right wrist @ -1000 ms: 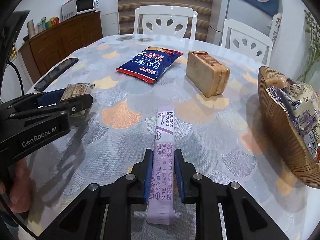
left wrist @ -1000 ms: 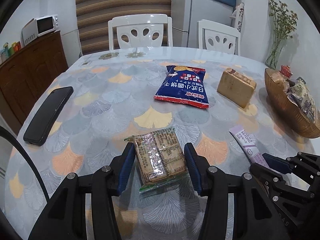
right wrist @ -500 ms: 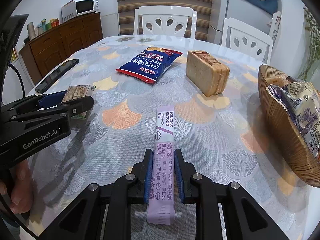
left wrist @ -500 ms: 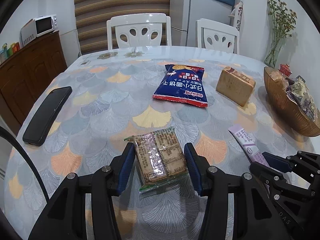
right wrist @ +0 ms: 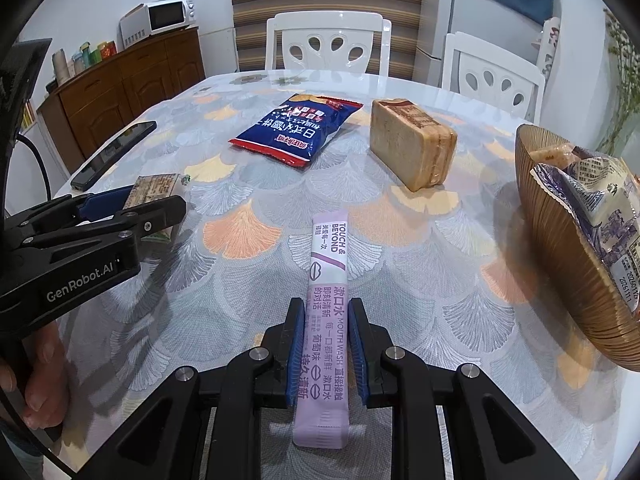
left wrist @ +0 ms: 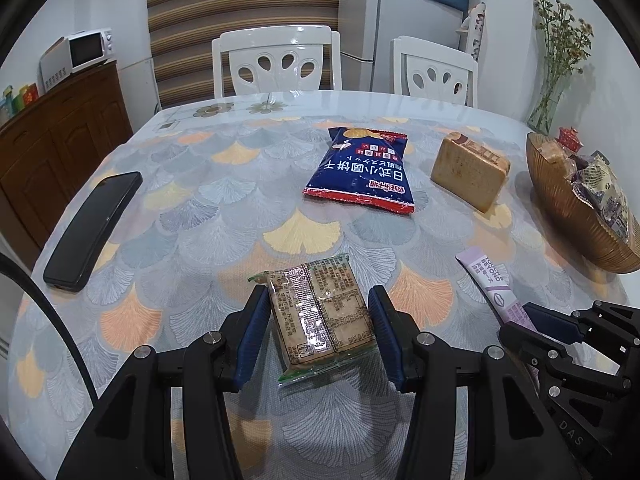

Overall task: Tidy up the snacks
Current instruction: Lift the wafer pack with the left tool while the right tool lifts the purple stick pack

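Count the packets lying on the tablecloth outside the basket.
4: biscuit packet between the left gripper fingers, purple mouthwash sachet in the right gripper, blue snack bag mid-table, wrapped bread block beside the basket.

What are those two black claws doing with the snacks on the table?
A person is tidying snacks with a claw in each hand. The left claw sits around a clear-wrapped cracker pack, with small gaps at its sides, so it isn't squeezed. The right claw is closed on a long purple mouthwash sachet. A blue snack bag and a wrapped bread loaf lie on the table. The brown basket already holds some packets.
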